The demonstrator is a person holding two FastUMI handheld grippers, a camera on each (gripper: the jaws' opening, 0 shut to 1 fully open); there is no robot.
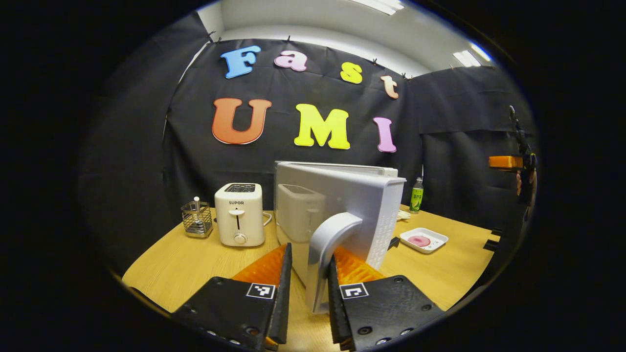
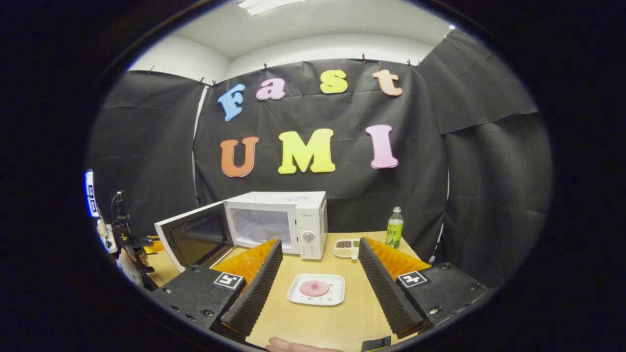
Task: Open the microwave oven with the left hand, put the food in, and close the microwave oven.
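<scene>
We see microwave (image 2: 276,222) door (image 2: 195,239) swung wide, cavity empty: opening done. Left gripper (image 1: 309,274) straddles door handle (image 1: 327,259), fingers close beside it; whether both press, we cannot tell. Centre table (image 2: 313,322): plate (image 2: 316,289) with pink food (image 2: 314,288) waits between fingers of right gripper (image 2: 318,278), jaws spread wide, nothing held. Loading and closing remain, we judge. Snack tray (image 2: 346,248) partly hidden; bottle (image 2: 393,227) at far right.

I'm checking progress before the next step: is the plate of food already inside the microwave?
No, the plate of food sits on the table before the microwave, whose door is open.
</scene>
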